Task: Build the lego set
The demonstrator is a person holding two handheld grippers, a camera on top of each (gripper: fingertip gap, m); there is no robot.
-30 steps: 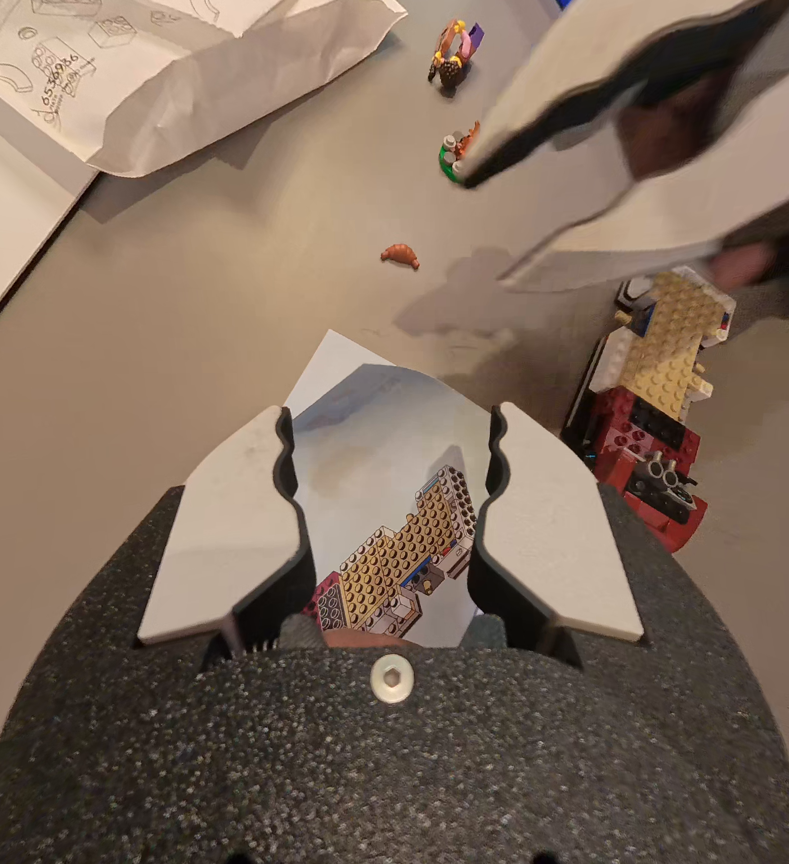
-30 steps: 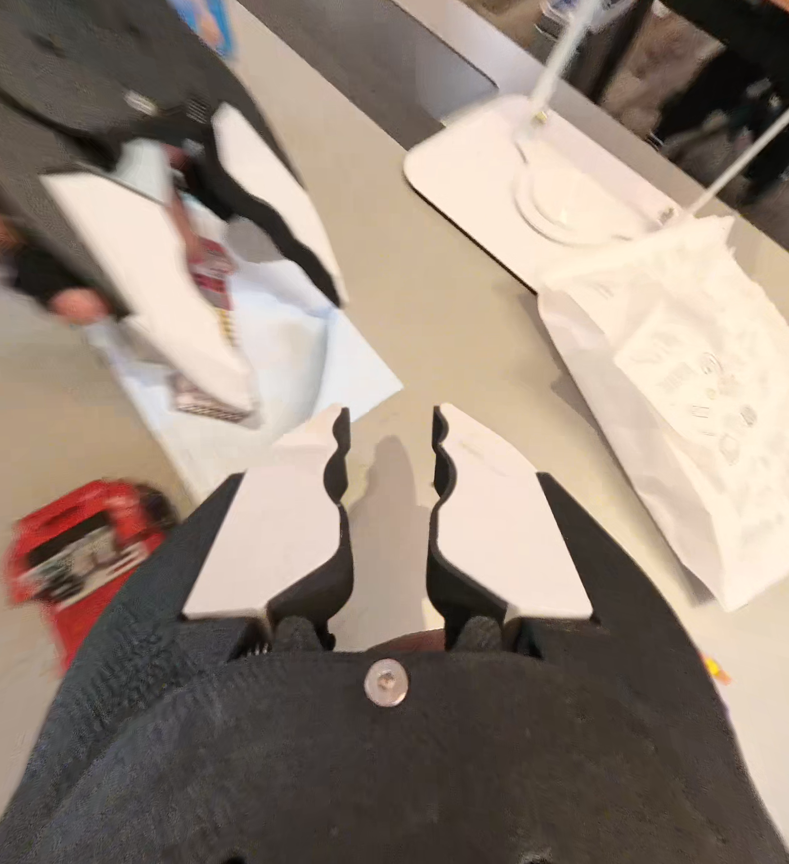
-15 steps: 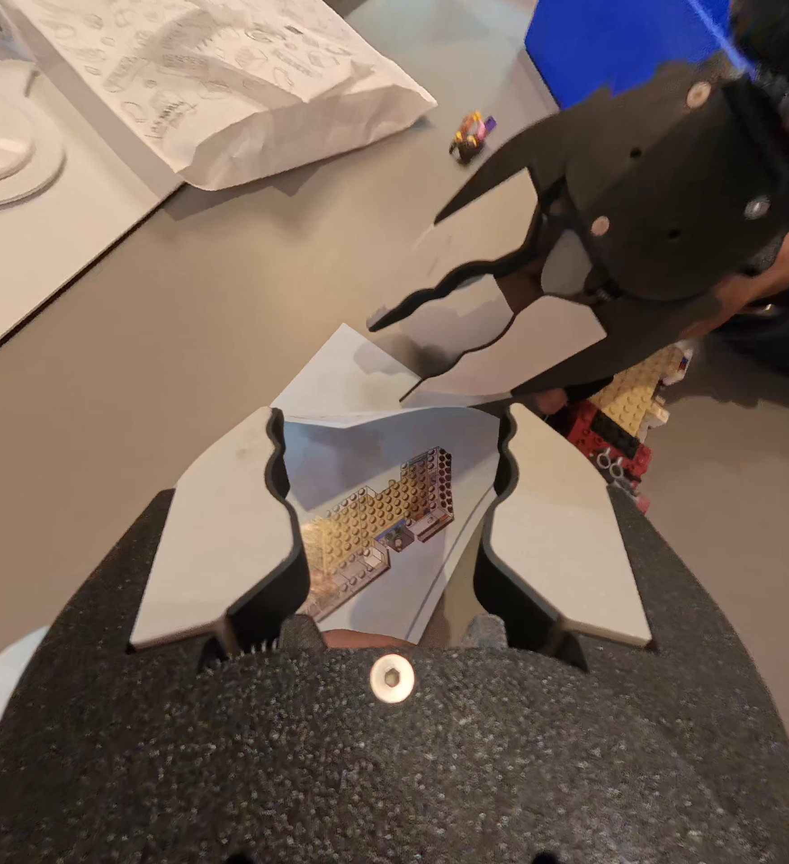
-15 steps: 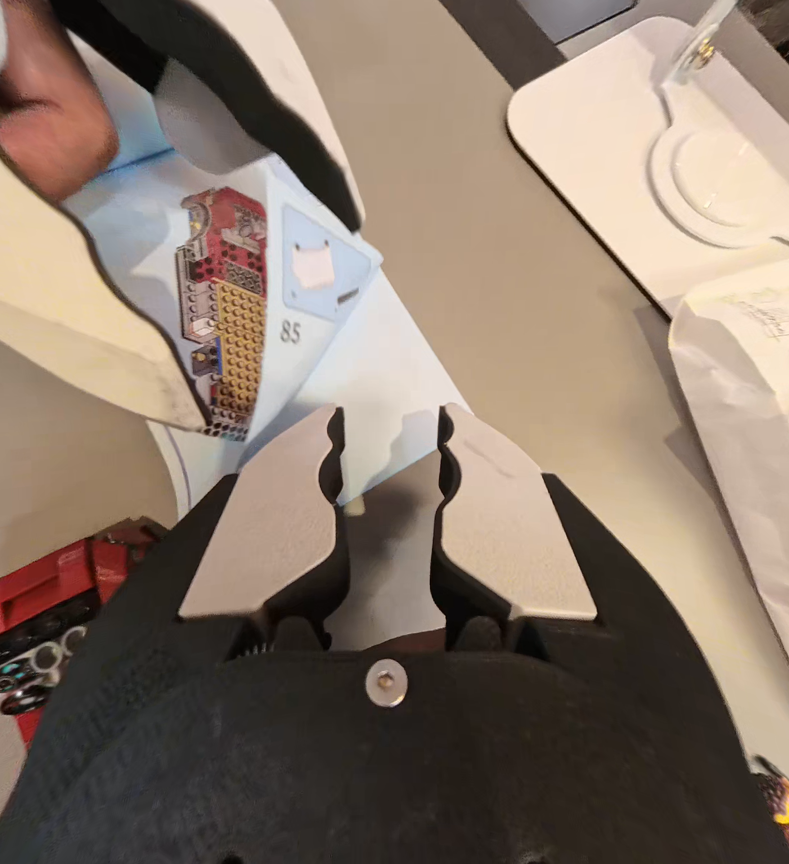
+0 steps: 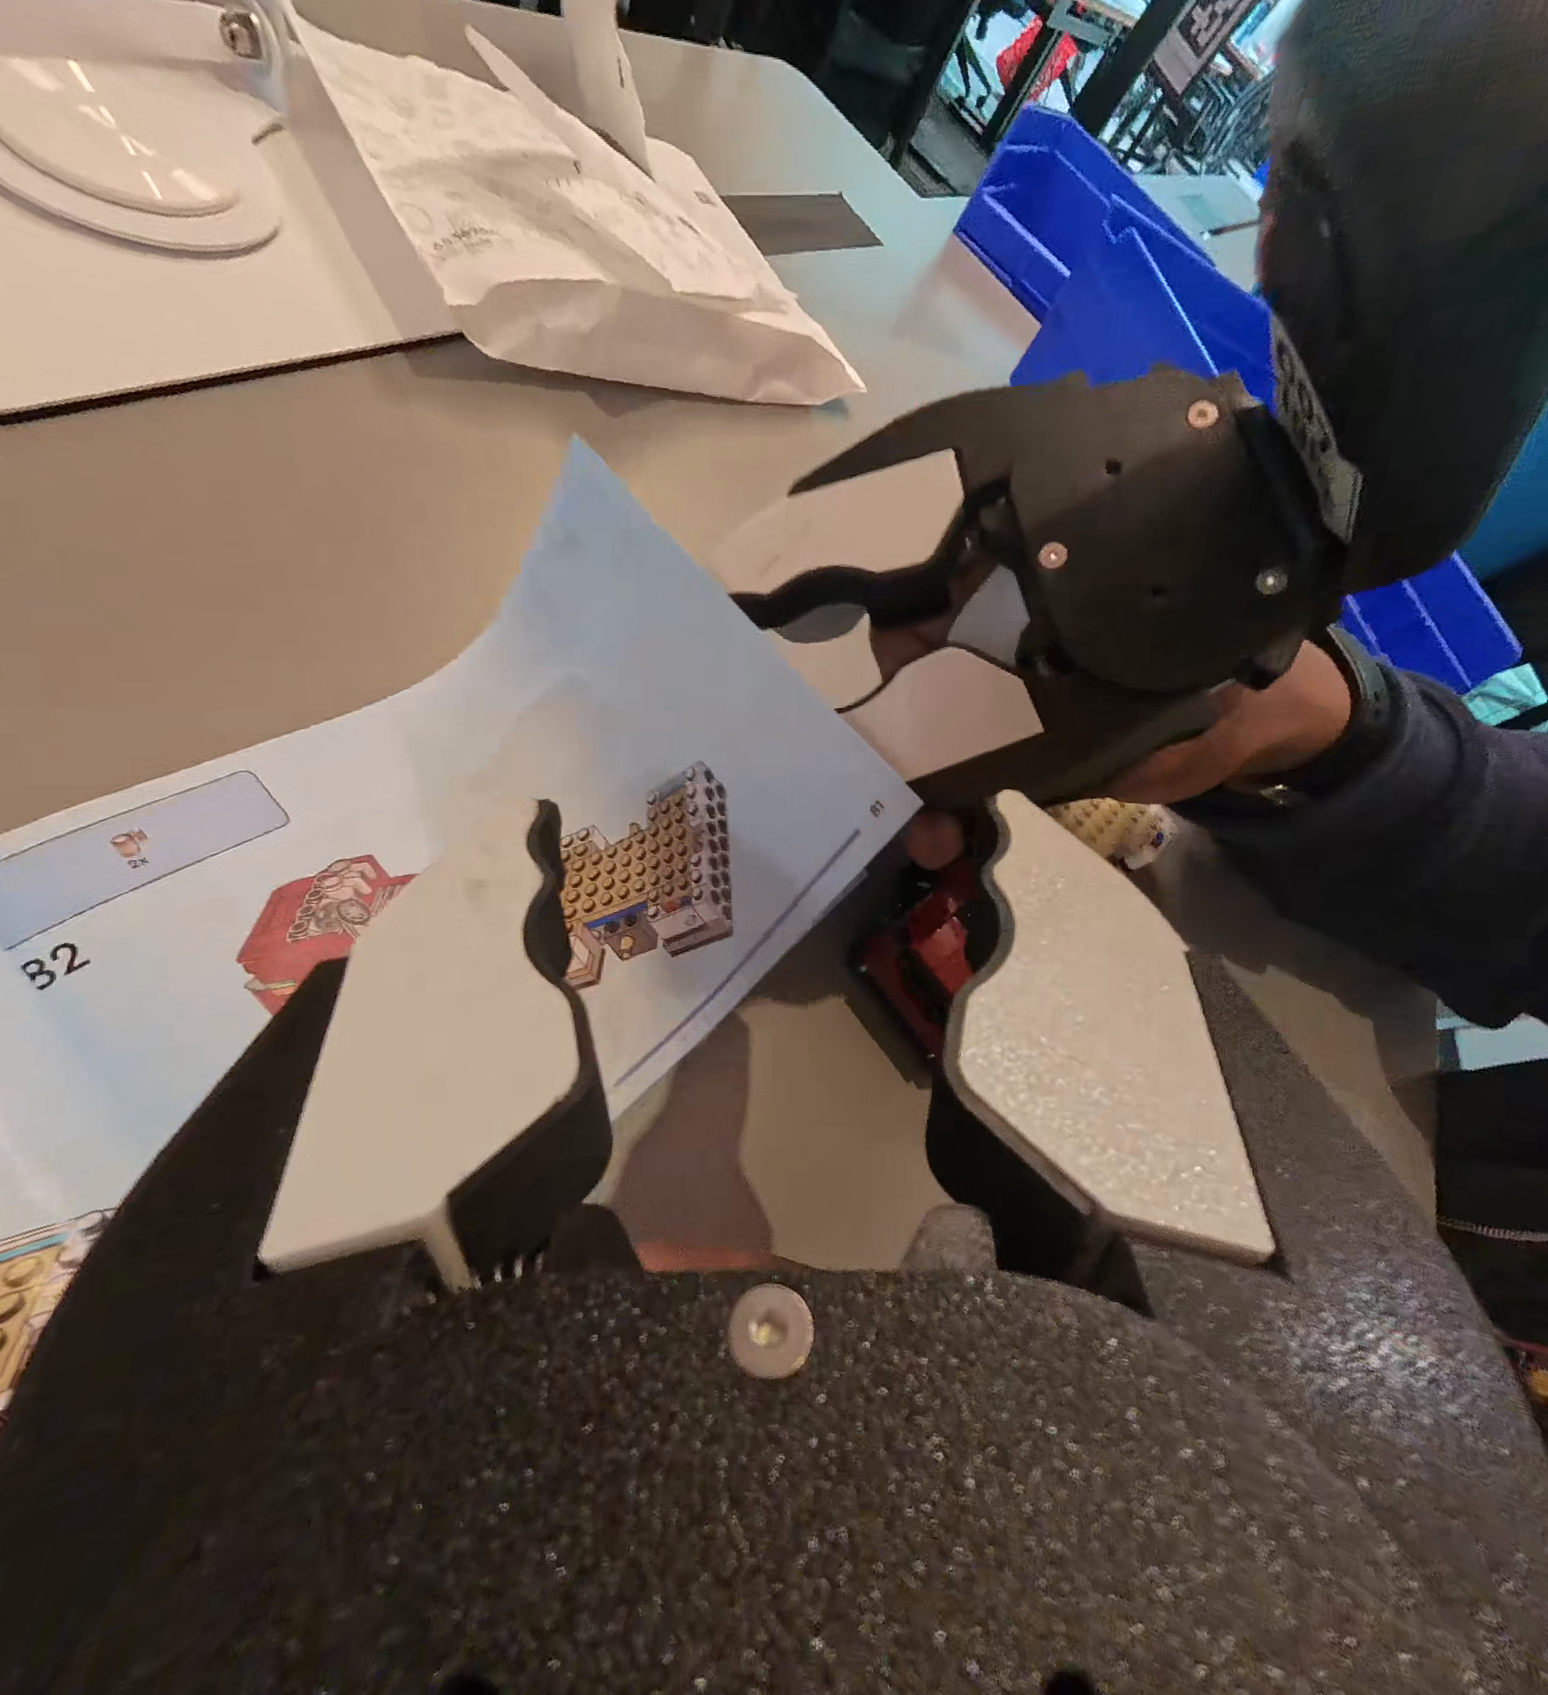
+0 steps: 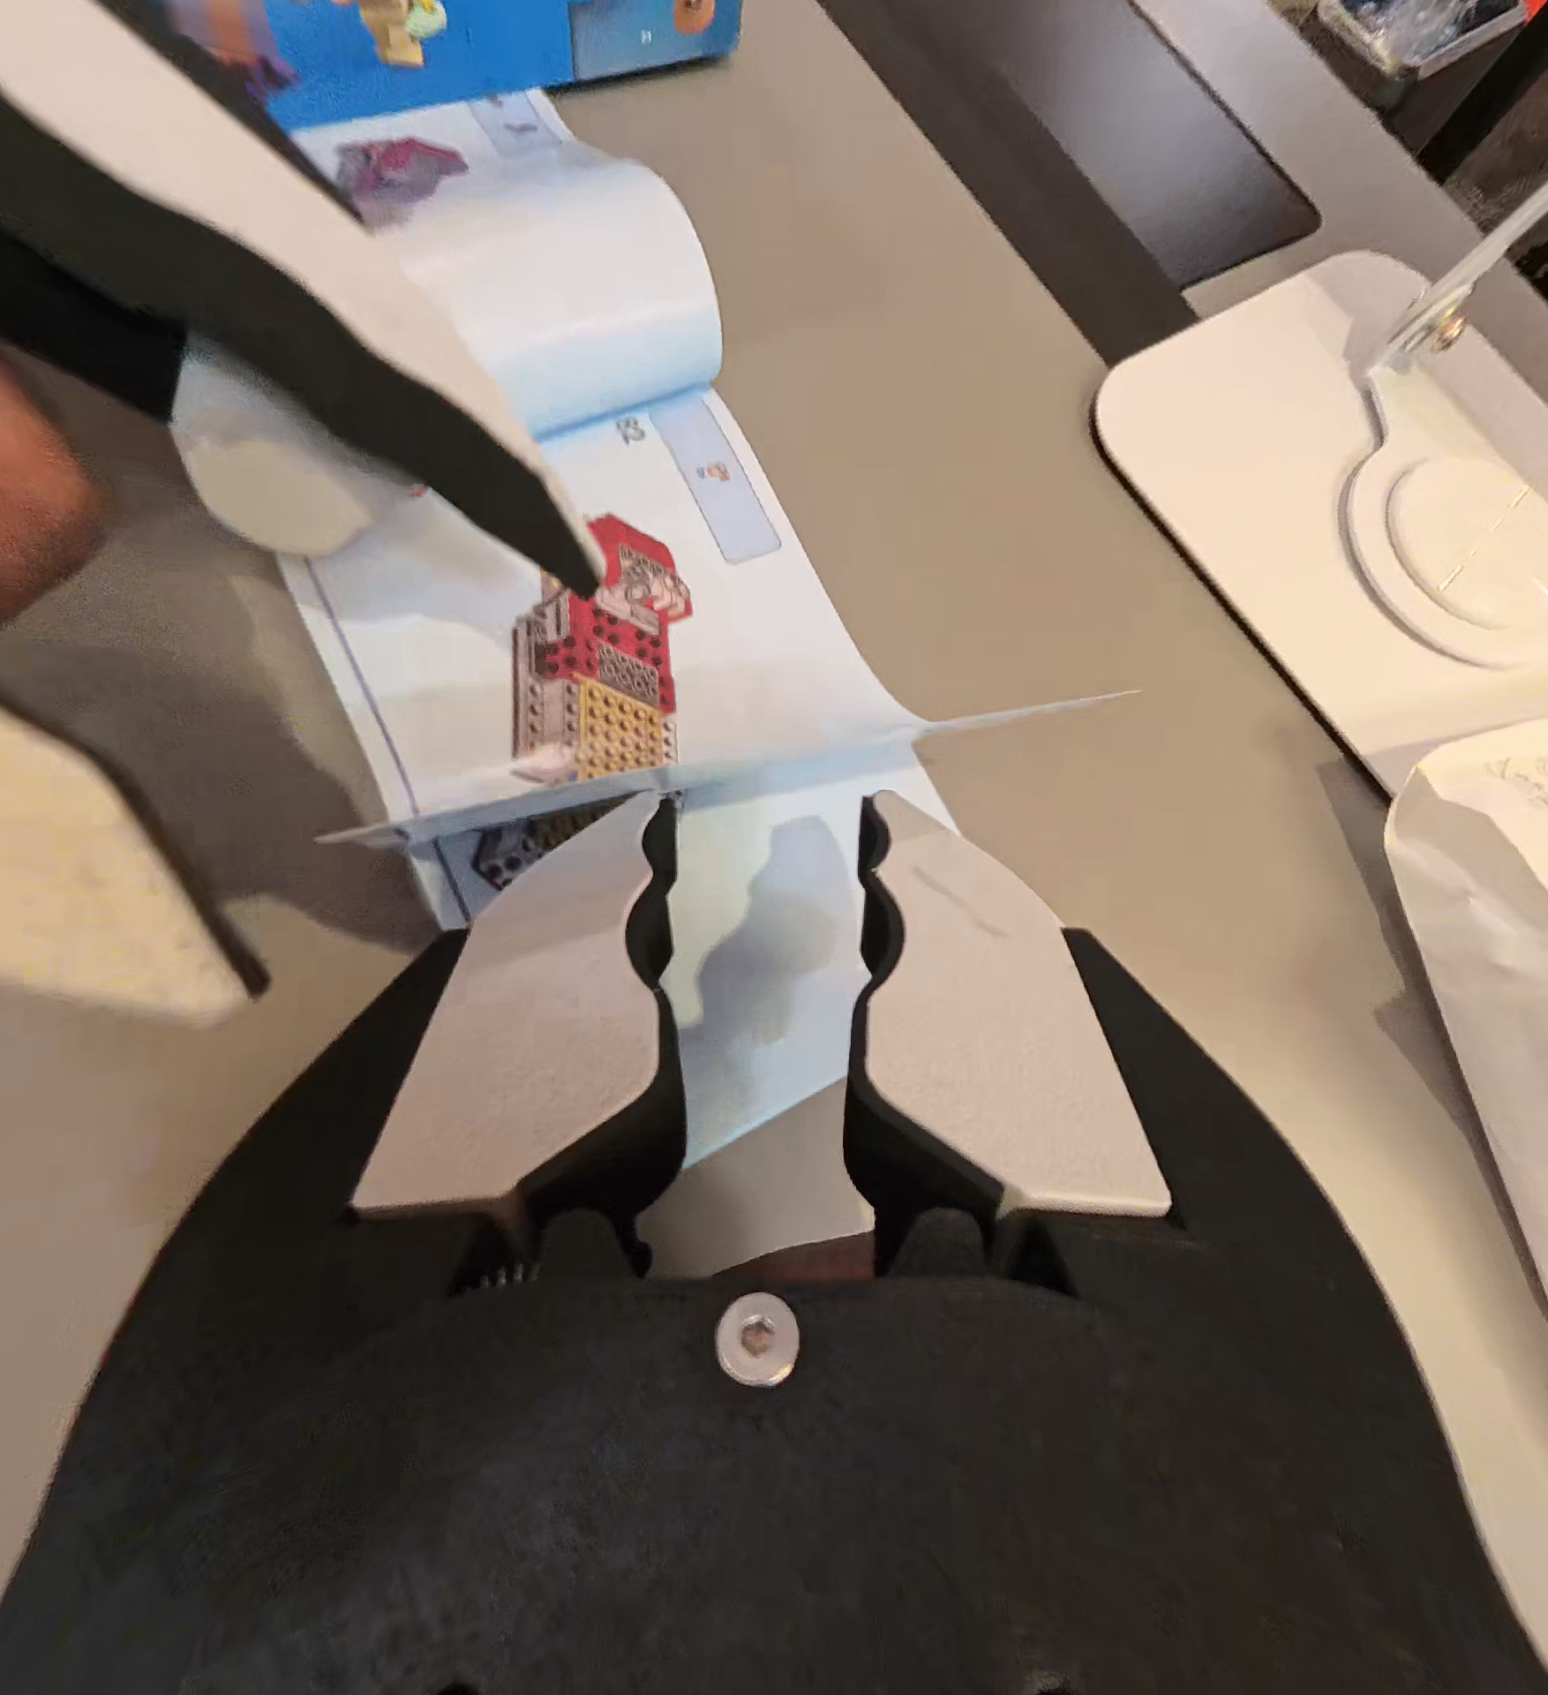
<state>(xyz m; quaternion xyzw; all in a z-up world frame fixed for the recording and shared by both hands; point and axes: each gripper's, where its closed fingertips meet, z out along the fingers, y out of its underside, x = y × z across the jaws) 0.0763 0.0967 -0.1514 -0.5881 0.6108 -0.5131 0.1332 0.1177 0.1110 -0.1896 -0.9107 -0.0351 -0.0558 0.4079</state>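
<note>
Here the instruction booklet (image 6: 752,697) (one page standing up) runs lengthwise away from both grippers' parted, unladen fingers (image 6: 587,963).

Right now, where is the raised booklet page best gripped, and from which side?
Probably at the raised page's free right edge, coming in from the right where the right gripper is. That edge stands clear of the table, so open jaws could close above and below it.

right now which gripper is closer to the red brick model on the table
Left. The left gripper hangs directly over the red brick model, one finger covering it; the right gripper is farther back, by the lifted booklet page.
</note>
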